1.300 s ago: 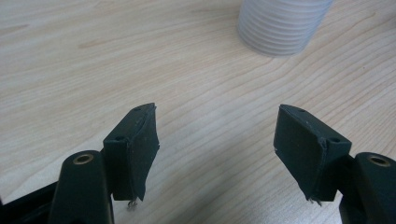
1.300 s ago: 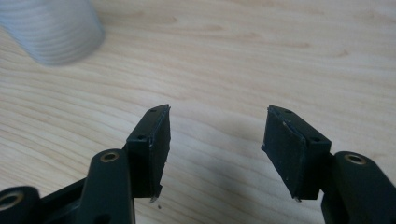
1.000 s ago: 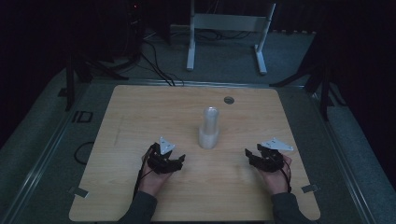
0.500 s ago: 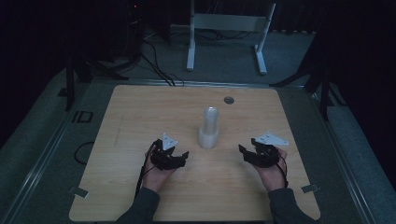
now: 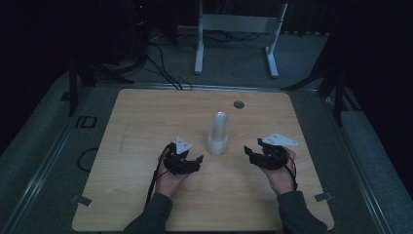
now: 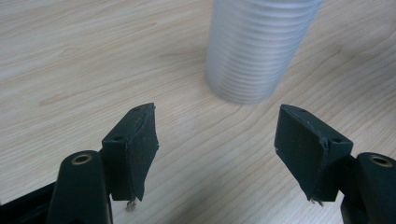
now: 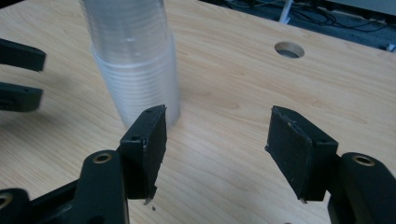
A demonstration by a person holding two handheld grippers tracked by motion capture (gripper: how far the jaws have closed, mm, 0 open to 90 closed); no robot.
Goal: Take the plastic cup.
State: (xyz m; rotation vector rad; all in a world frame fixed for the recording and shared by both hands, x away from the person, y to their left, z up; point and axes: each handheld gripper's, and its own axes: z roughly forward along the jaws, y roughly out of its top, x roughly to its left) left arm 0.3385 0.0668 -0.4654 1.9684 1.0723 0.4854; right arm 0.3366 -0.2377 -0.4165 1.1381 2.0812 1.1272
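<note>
Upright, cup stack stands between both tools.

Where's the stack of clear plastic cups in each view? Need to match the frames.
High view: the stack of cups stands upright at the middle of the table, between the two grippers.
Left gripper view: stack at top, right of centre, beyond the open jaws.
Right gripper view: stack at upper left, behind the left-hand jaw.
Shared landmark: the round hole in the tabletop, in the high and right gripper views.
</note>
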